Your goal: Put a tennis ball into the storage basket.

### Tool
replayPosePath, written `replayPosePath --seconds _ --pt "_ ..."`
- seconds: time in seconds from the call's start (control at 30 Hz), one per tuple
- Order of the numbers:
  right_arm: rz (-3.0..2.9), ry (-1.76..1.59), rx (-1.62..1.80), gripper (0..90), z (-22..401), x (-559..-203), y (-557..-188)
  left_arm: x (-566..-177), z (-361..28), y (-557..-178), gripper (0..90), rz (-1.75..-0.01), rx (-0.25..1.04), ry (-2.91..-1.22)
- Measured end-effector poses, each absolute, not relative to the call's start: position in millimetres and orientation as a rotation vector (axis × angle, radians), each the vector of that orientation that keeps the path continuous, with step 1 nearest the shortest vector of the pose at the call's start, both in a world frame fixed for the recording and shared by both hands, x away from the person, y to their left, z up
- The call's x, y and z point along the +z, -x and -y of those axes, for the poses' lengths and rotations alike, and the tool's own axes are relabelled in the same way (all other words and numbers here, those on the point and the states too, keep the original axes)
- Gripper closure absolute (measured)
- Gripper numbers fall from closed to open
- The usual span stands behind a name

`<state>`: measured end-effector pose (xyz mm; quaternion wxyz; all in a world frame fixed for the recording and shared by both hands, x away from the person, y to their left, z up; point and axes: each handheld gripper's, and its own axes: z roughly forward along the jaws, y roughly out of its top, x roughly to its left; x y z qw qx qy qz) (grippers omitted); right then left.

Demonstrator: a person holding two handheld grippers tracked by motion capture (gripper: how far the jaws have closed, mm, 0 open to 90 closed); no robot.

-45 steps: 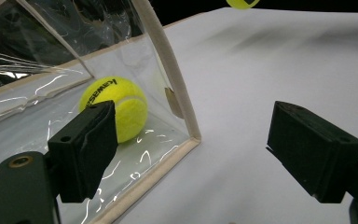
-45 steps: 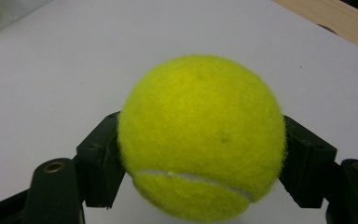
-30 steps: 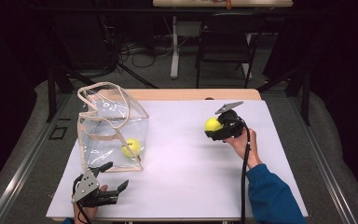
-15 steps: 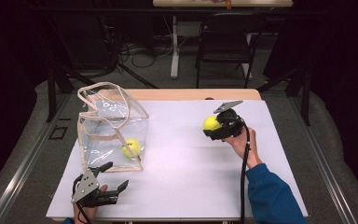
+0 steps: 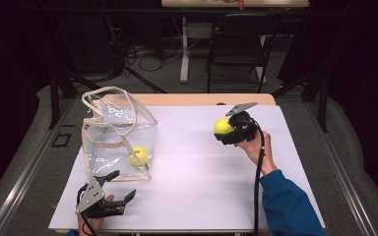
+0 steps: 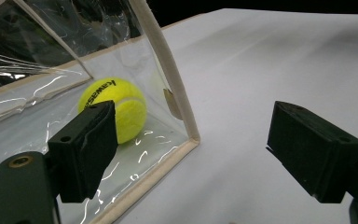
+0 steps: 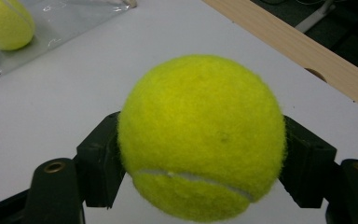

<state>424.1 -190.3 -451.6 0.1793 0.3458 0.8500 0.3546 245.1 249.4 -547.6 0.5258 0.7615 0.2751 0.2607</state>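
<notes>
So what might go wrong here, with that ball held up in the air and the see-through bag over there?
The right gripper pinches the held tennis ball only at its sides, so it might slip and roll off the table. The clear bag looks floppy with a narrow mouth, and the left gripper stands open beside it, not holding it; a dropped ball may miss or tip it.

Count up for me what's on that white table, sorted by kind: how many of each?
Tennis balls: 2, one in the right hand-held gripper (ball), one inside the bag
Clear plastic bags: 1
Total: 3
</notes>
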Motion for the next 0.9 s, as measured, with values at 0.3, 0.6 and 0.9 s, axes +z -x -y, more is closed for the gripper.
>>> replayPosePath --seconds 0.3,0.6,0.9 --pt "-2.394 -0.971 1.008 26.0 189.3 -444.4 -425.4 -547.6 -249.6 -245.3 15.9 -0.659 0.623 -1.82" --pt "-2.378 -0.963 1.022 26.0 187.1 -434.7 -426.5 -547.5 -249.6 -245.2 15.9 -0.658 0.623 -1.82" --pt "-2.374 -0.937 1.017 26.0 181.8 -425.1 -428.7 -547.5 -249.4 -245.2 15.9 -0.656 0.622 -1.821"
